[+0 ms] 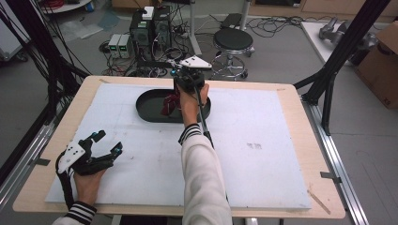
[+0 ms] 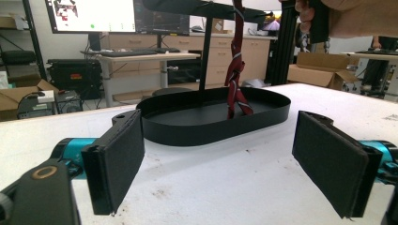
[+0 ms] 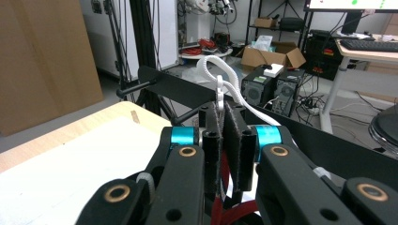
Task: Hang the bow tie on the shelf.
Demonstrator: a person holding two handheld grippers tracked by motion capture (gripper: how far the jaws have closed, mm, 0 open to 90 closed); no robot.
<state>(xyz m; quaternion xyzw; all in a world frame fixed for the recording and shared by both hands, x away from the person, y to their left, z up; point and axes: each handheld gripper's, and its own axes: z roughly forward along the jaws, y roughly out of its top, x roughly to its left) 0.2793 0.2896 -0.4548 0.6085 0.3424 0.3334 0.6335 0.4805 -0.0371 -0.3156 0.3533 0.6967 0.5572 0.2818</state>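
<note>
Overhead | right gripper (image 1: 176, 93), fingers pinching a dark red striped strap (image 2: 236, 79) that hangs vertically into the black oval metal tray (image 1: 145, 110) at the bench's far side | left gripper (image 1: 105, 143) spread, idle, well apart, facing the tray.

The left claw (image 1: 107, 143) sits low at the person's near left, held in the left hand (image 1: 87, 180), its jaws spread wide apart with nothing between them. The right arm reaches forward in a white sleeve (image 1: 202, 183); the right claw (image 1: 180, 83) is held high, jaws pressed nearly together.
</note>
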